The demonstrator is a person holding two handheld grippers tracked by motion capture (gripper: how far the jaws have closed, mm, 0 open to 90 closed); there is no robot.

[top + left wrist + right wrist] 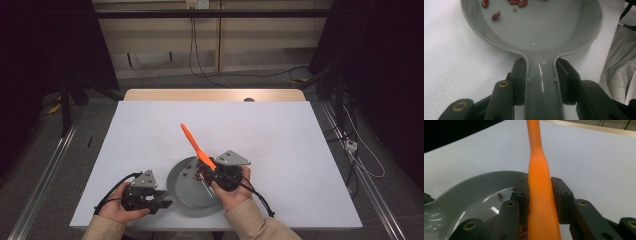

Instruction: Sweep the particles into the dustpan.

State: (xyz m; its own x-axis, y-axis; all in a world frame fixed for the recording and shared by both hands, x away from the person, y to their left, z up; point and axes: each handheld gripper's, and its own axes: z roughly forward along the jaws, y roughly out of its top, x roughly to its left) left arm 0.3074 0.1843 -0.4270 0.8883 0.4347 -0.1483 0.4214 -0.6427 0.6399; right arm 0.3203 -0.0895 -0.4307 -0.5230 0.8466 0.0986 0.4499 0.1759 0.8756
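Observation:
A grey pan (186,197) lies on the white table near its front edge, with a few red beans (200,175) in it. My left gripper (162,202) is shut on the pan handle (541,82), one jaw pressed against each side. The pan bowl (549,32) stretches ahead of it with red beans (496,15) at its far side. My right gripper (209,172) hovers over the pan's right part, shut on an orange spatula (192,142) whose handle slants up and away to the left. The orange spatula (539,170) runs between the jaws of my right gripper (540,192). Its lower end is hidden.
The white table top (280,130) stretches wide behind and to both sides of the pan. A wooden strip (215,95) borders its far edge. Cables (200,65) lie on the floor beyond, and metal rails flank the table.

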